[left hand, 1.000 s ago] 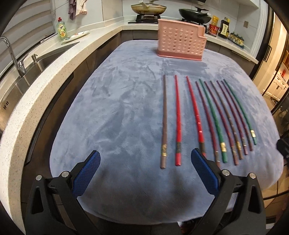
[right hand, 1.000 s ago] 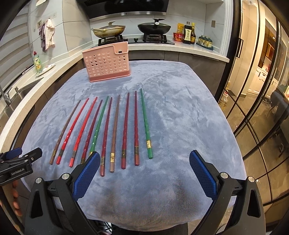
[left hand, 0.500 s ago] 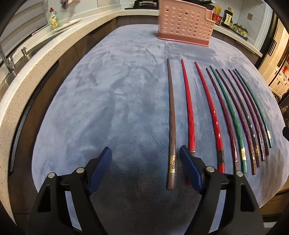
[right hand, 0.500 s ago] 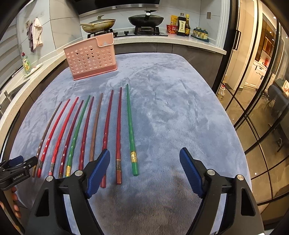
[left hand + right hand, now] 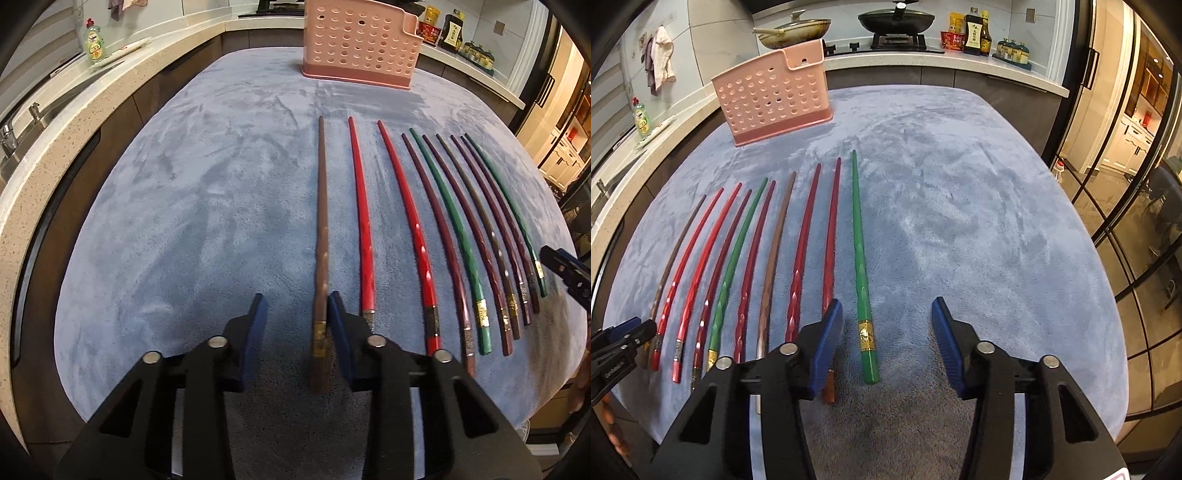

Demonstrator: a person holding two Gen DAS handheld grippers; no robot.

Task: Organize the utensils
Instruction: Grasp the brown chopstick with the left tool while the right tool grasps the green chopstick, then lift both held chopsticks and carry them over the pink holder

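Several chopsticks lie side by side on a blue-grey cloth point(image 5: 184, 229). My left gripper point(image 5: 295, 321) is open, its jaws either side of the thick end of the brown chopstick point(image 5: 320, 236) at the left of the row; the right pad point(image 5: 338, 325) sits close beside it. My right gripper point(image 5: 886, 328) is open around the thick end of the green chopstick point(image 5: 860, 251) at the right of the row, not touching it. A pink perforated utensil holder point(image 5: 360, 42) stands at the far end; it also shows in the right wrist view point(image 5: 774, 96).
Red, maroon and another green chopstick point(image 5: 448, 229) fill the row between. A stone counter with a sink point(image 5: 22, 122) and soap bottle point(image 5: 94, 42) runs on the left. Stove, pans point(image 5: 892, 18) and sauce bottles stand behind. Glass doors point(image 5: 1126, 184) are to the right.
Both grippers have moved forward and down to the chopsticks' near ends and have narrowed. The left now straddles the brown chopstick, the right the rightmost green one.
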